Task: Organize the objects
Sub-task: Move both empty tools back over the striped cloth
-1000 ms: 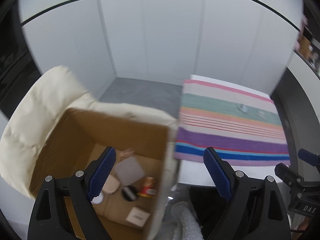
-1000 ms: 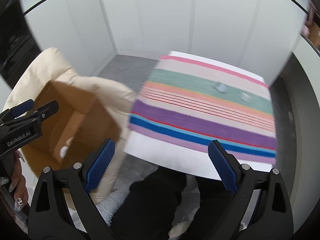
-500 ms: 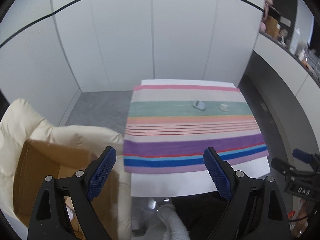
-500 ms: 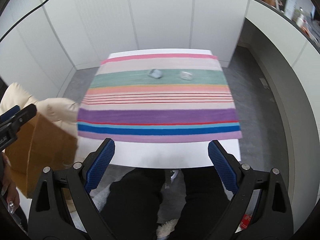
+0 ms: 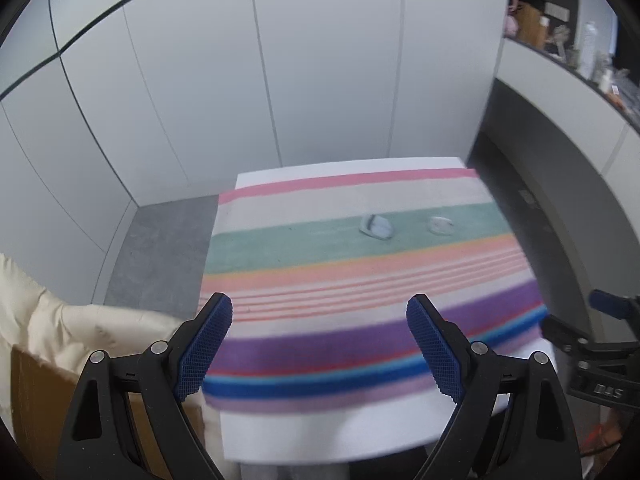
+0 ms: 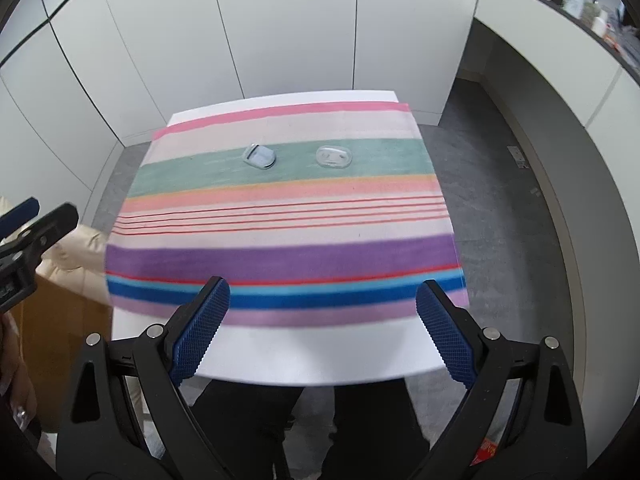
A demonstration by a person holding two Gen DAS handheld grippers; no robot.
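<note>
**Both grippers empty, lining up on the tabletop**

Left gripper (image 5: 319,344) is hanging above the near edge of the tabletop (image 5: 320,436), jaws standing wide, nothing between the pads. Right gripper (image 6: 323,320) is doing the same in its own view: jaws spread wide, empty, pointing down over the near edge. Each gripper is showing at the margin of the other's view.

A striped cloth (image 6: 280,208) is covering most of the tabletop. Two small clear items are lying on its green band, well apart from both grippers: a case (image 6: 259,157) on the left, appearing hinged or partly open, and a flatter rounded tray (image 6: 334,157) just to its right. The two are near each other but not touching. The left view is blurring them; the right view is showing them more sharply.

A cardboard box (image 5: 32,400) is sitting off the tabletop's left side, draped with a cream padded fabric (image 5: 60,320). Its inside is not showing now.

Step in hand, as I read it: an approach with nothing picked up yet. The next move is likely calling for a reach across the cloth to the far green band. Both items look thin and slick, so the jaws would need narrowing and a low, square descent to avoid skidding them along the cloth.
</note>
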